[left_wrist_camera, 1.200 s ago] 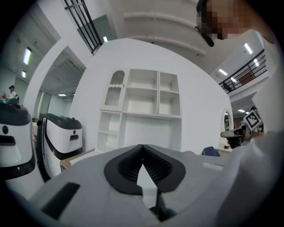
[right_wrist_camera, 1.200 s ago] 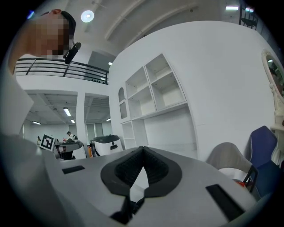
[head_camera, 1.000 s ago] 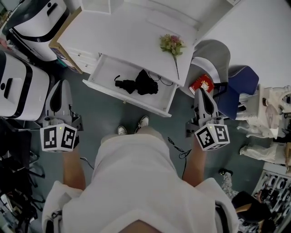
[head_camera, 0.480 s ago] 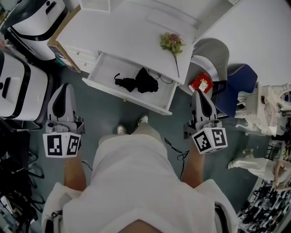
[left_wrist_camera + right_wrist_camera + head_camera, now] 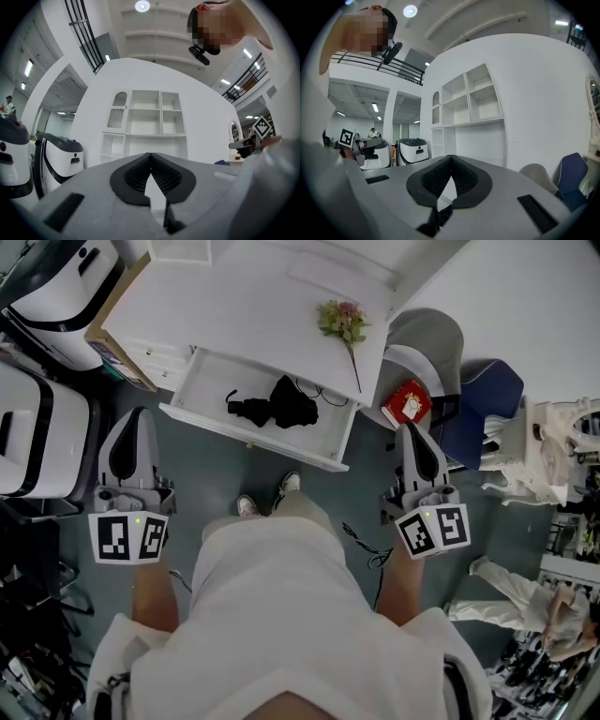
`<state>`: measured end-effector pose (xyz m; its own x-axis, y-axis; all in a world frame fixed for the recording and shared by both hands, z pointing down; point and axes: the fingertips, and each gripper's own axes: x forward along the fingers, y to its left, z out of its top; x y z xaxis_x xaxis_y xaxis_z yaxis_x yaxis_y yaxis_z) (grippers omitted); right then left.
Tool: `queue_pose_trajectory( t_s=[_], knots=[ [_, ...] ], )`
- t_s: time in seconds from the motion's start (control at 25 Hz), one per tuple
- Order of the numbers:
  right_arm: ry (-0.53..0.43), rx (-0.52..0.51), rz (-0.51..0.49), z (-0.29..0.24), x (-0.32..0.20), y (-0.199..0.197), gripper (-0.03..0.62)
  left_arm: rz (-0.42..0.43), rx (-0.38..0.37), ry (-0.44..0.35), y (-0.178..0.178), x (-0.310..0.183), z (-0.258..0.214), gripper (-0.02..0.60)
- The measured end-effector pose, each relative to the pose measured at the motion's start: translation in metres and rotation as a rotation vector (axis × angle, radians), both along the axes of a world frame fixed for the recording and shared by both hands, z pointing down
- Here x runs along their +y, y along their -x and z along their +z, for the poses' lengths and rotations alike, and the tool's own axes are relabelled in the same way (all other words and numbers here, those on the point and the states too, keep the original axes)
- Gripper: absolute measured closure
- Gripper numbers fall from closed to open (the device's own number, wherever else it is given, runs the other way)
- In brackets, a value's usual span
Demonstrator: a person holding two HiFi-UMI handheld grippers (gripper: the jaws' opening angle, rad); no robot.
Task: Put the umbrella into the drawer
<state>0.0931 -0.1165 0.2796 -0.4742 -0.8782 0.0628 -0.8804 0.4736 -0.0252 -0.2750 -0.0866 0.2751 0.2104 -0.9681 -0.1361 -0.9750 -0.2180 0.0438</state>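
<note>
Umbrella (image 5: 274, 407) already sits in the open drawer (image 5: 204, 382), so left gripper (image 5: 129, 416) and right gripper (image 5: 411, 429), both closed on nothing, probably just gotta nudge it in squarely.

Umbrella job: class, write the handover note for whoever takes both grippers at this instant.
Left gripper: jaws shut, nothing between them, held at the person's left side, apart from the furniture.
Right gripper: jaws shut, empty, held at the person's right side.
Black folded umbrella: lies inside the white open drawer of the white desk.
Done: the umbrella is in the drawer.
Left: nothing for the umbrella; the drawer stands pulled out, so probably push it shut if that is wanted.
</note>
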Motion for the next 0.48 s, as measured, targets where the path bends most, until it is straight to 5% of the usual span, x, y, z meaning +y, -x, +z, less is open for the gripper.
queue_pose_trajectory(
  t_s=[0.48],
  knots=[
    [-0.014,0.068,-0.006,0.0,-0.002,0.006,0.595,0.065,-0.014,0.027,-0.021,-0.016,0.01,0.568]
  ],
)
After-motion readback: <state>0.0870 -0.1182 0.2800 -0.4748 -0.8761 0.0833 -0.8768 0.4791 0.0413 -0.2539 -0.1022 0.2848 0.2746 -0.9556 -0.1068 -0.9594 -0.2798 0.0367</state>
